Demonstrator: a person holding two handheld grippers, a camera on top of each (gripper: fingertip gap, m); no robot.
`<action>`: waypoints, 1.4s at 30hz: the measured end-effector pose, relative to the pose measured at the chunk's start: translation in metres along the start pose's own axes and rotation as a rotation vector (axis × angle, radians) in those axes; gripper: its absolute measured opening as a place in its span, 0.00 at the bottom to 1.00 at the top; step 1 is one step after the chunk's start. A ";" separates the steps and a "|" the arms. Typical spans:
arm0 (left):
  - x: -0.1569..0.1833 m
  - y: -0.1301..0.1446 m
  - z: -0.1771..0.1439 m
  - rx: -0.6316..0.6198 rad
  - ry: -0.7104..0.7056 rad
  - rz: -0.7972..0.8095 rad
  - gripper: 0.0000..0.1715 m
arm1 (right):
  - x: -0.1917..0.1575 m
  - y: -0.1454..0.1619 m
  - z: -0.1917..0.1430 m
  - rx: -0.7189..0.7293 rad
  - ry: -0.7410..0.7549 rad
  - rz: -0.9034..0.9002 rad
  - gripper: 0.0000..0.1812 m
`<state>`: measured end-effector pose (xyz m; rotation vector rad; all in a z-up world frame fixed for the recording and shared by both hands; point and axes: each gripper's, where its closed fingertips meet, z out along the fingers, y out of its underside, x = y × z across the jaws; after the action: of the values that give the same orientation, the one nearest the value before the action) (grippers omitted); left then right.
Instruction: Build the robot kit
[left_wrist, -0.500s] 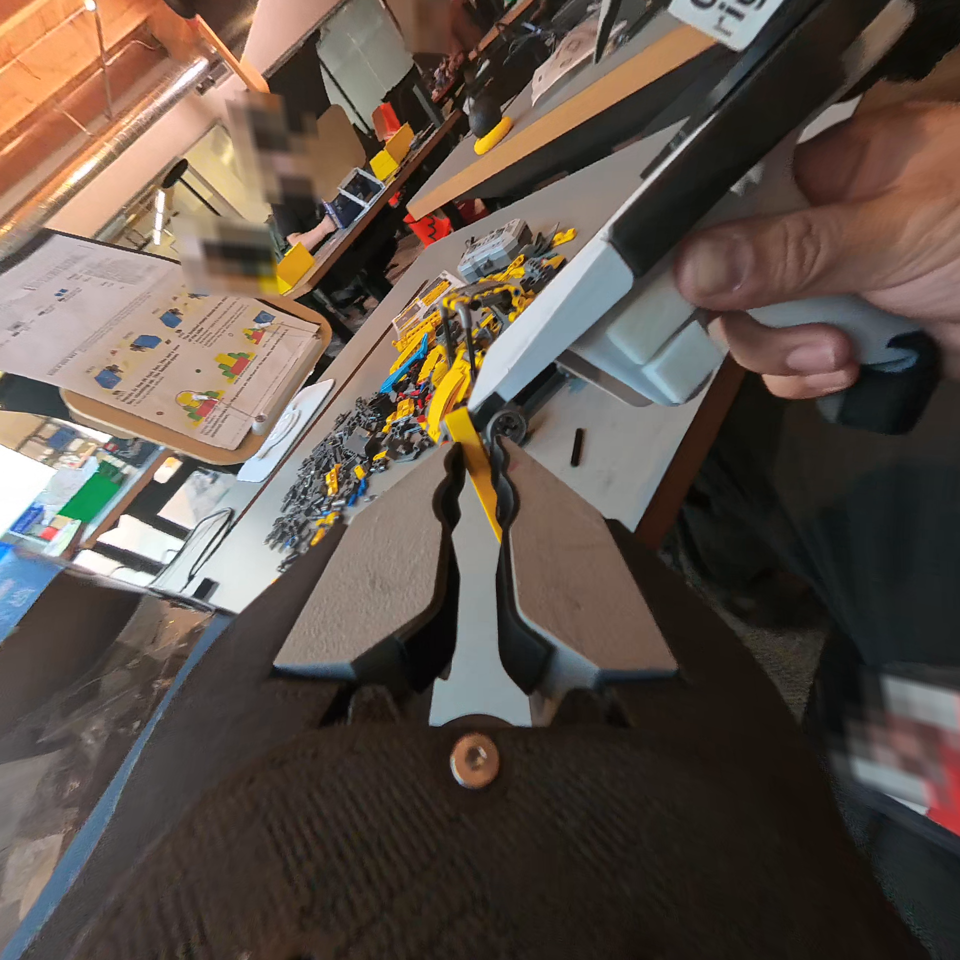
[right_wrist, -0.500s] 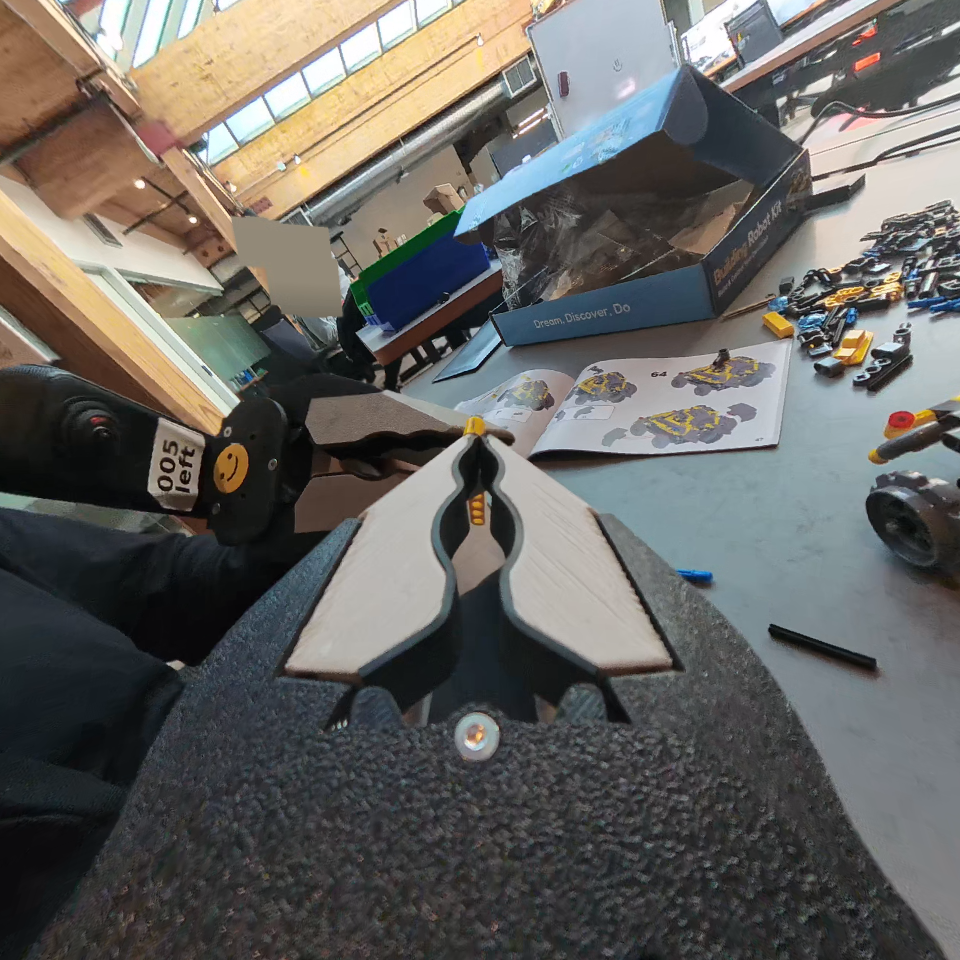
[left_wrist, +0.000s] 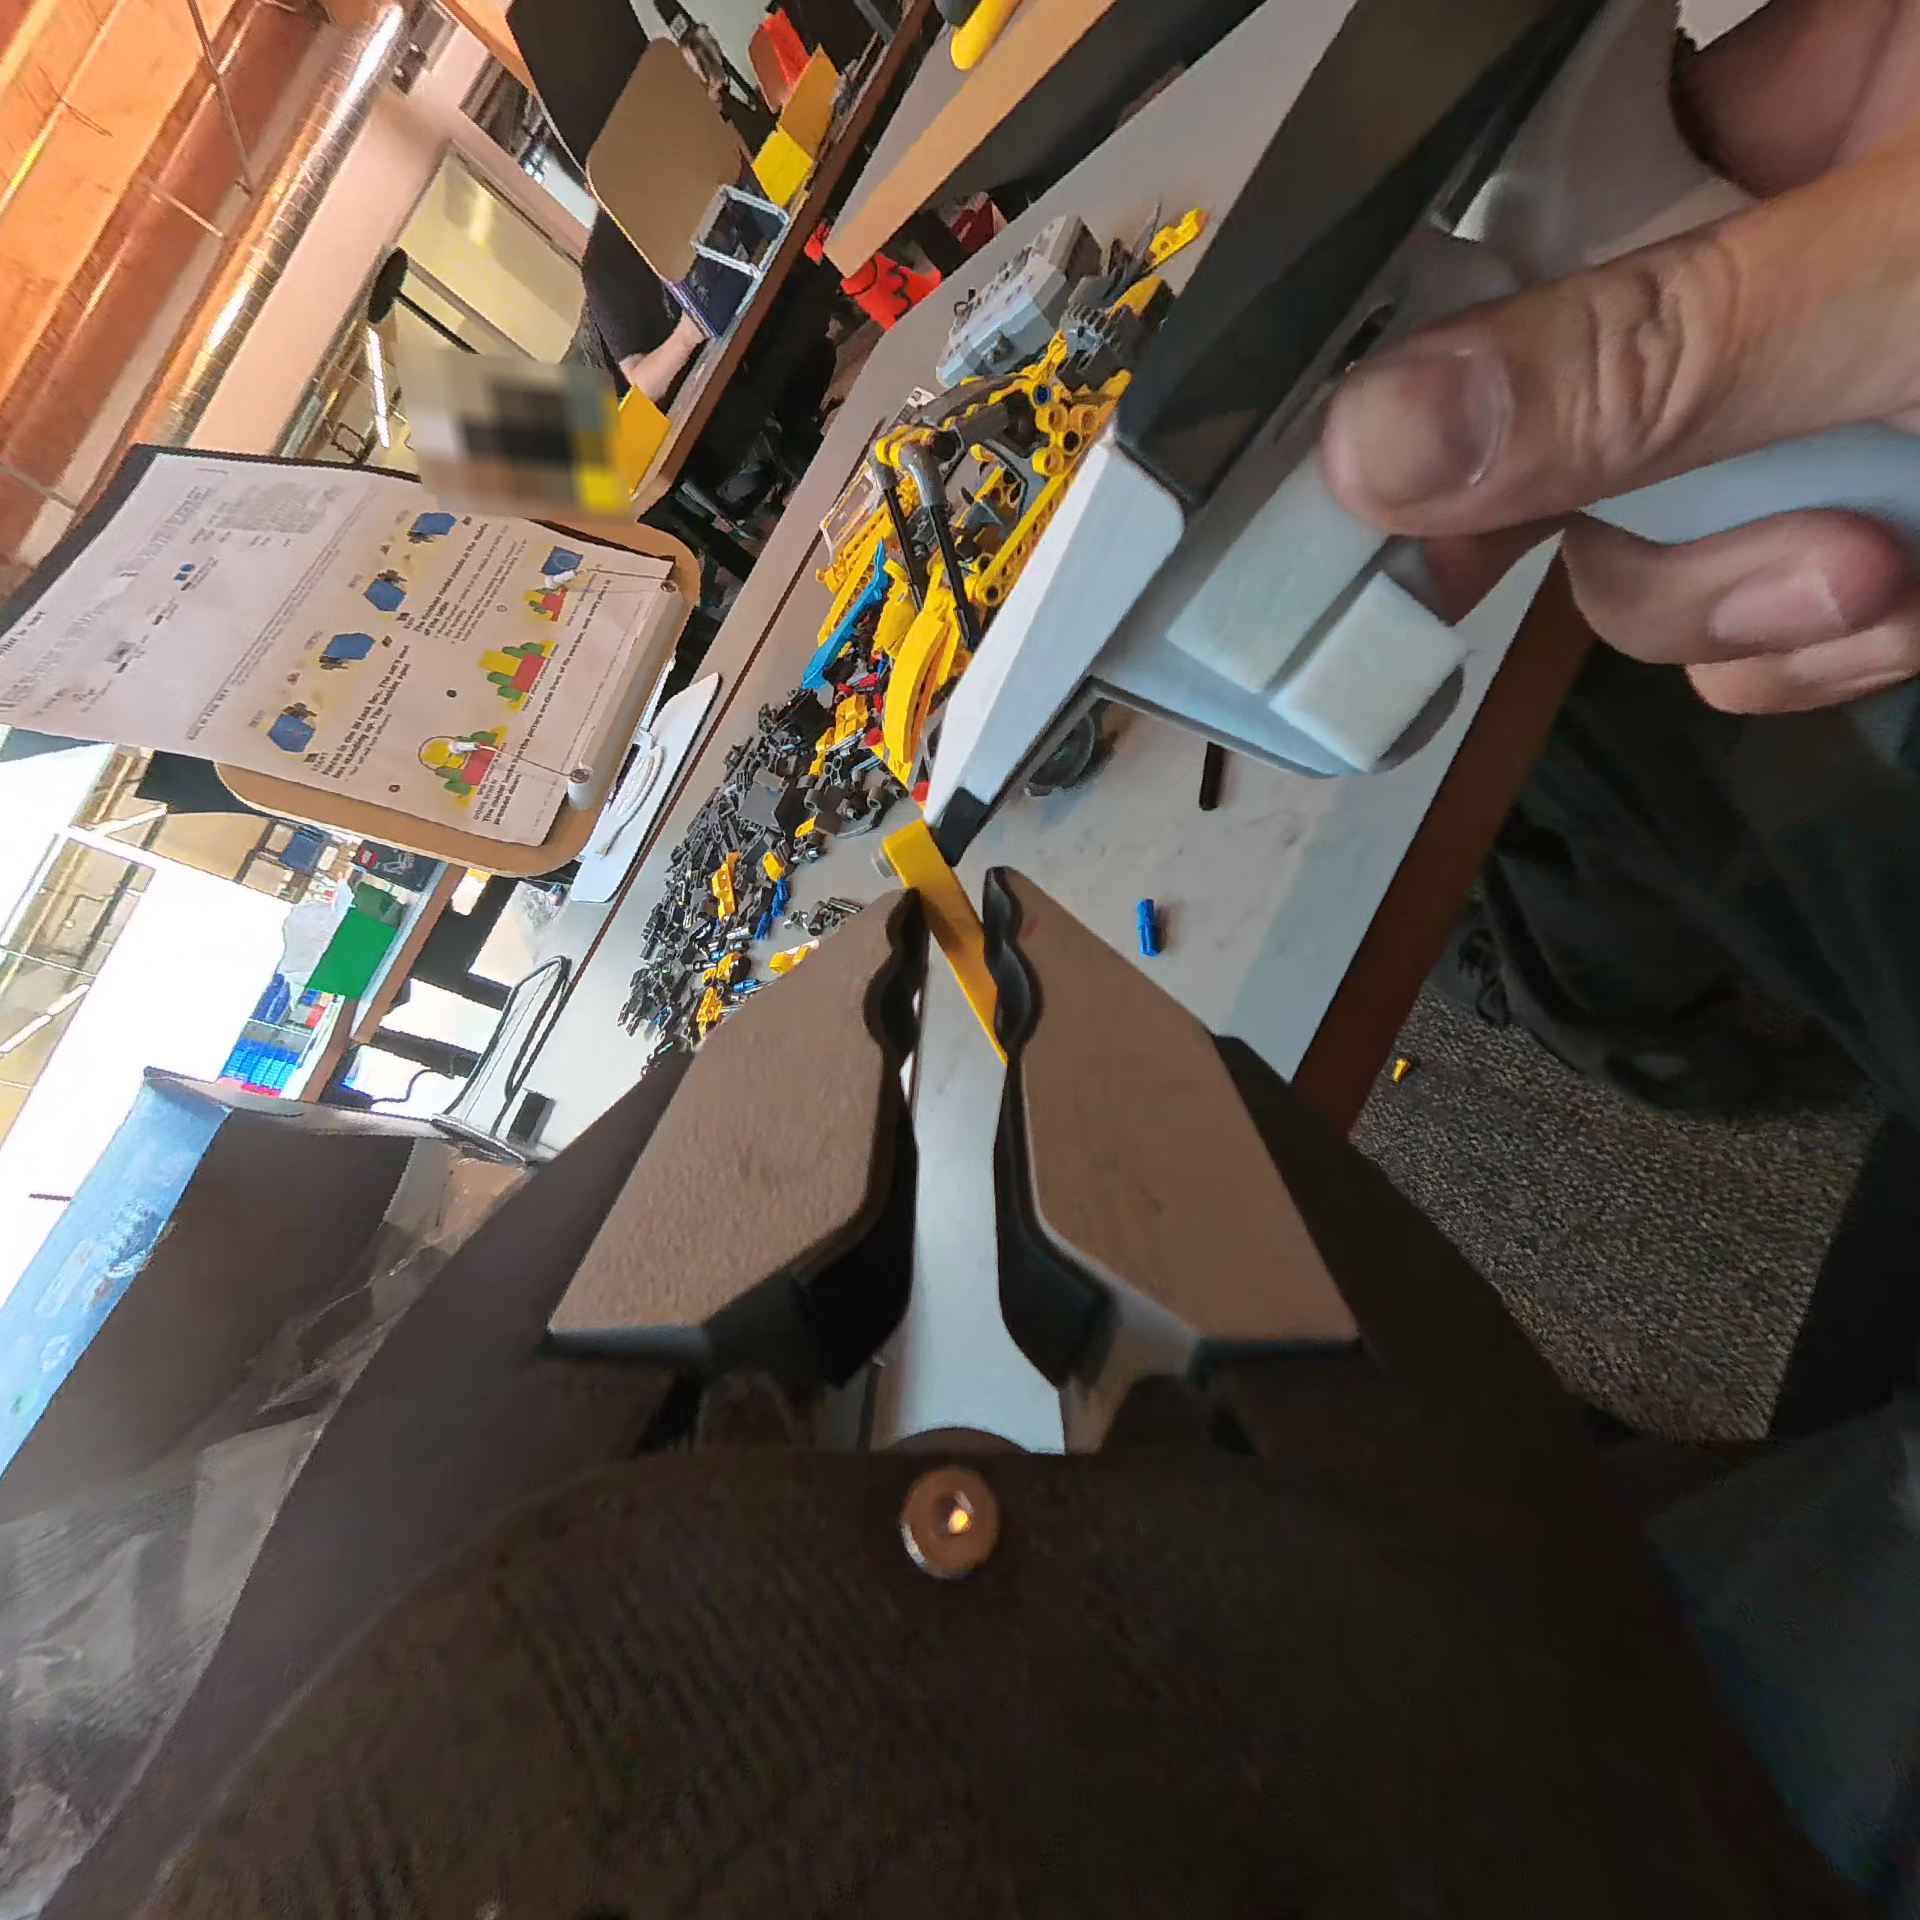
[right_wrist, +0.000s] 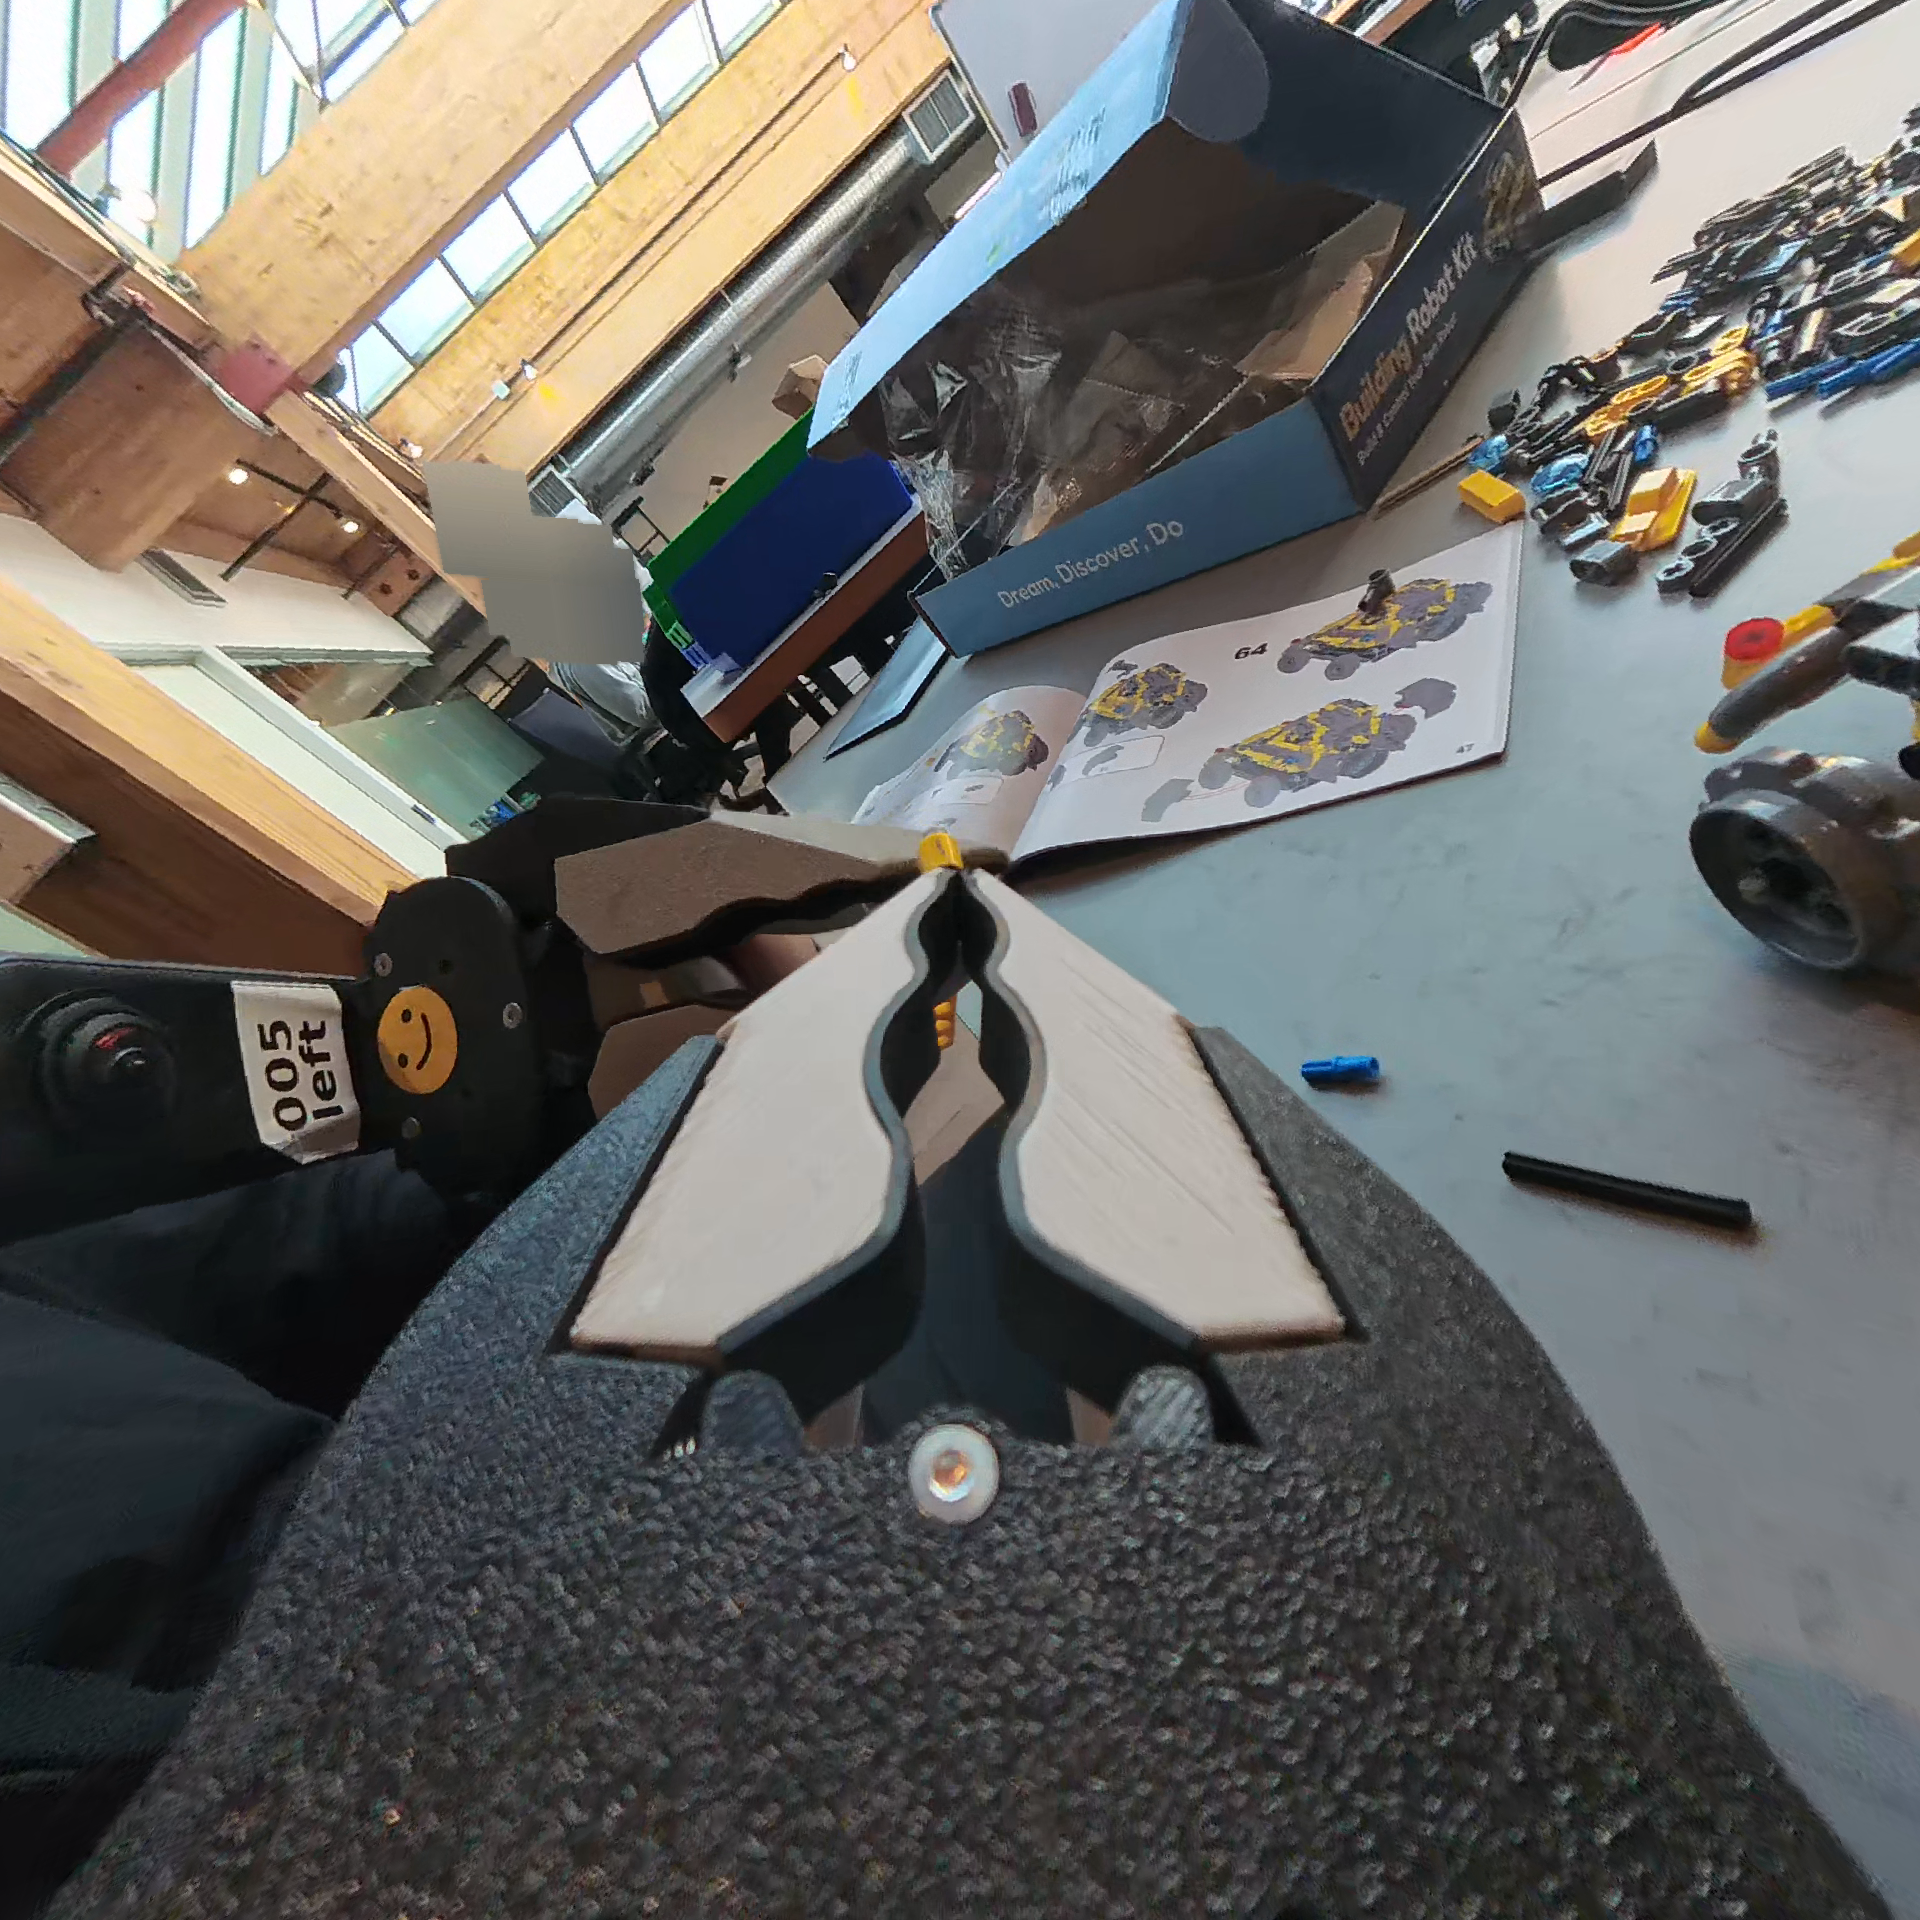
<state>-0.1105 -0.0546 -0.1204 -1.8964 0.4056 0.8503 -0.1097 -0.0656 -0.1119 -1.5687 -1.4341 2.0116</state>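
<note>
1. Left wrist view: my left tool (left_wrist: 953, 896) is drawn narrow, with its two fingers pinching a flat yellow piece (left_wrist: 961, 956). The piece stands slantwise in the gap and its far end sticks out past the fingertips.
2. My right tool (left_wrist: 958, 821), carried in my hand (left_wrist: 1662, 436), comes in from the upper right. Its dark tip sits against the projecting end of the yellow piece.
3. Right wrist view: the right tool's fingertips are brought together with no visible gap. A short yellow stub shows just beyond them, and more yellow is seen through the opening lower down. I cannot tell whether these tips actually nip the piece or only bear on it.
4. Both tools meet just off the near edge of the grey counter (left_wrist: 1299, 831), not resting on it.
5. On the counter near the tools lie a small blue pin (left_wrist: 1146, 925) and a thin black rod (left_wrist: 1208, 777), apart from each other.
6. Farther along lie a scatter of dark, yellow and blue loose parts (left_wrist: 748, 862) and a part-built yellow model (left_wrist: 977, 540).
7. Right wrist view also shows an open booklet (right_wrist: 1299, 707) lying flat, an open blue box (right_wrist: 1143, 551) behind it, and a grey wheel (right_wrist: 1797, 883) at the right.
</note>
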 end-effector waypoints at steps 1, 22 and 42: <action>0.001 0.001 0.001 -0.007 0.001 0.005 0.04 | 0.003 0.002 0.001 -0.012 0.009 0.003 0.00; 0.032 0.005 -0.005 0.195 -0.026 0.638 0.03 | -0.005 0.027 -0.022 -0.454 -0.005 -0.402 0.07; 0.032 -0.005 -0.008 0.225 -0.122 0.717 0.02 | -0.004 0.031 -0.027 -0.418 0.022 -0.560 0.07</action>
<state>-0.0816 -0.0567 -0.1375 -1.4777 1.0924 1.3106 -0.0738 -0.0691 -0.1326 -1.1177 -2.0935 1.4293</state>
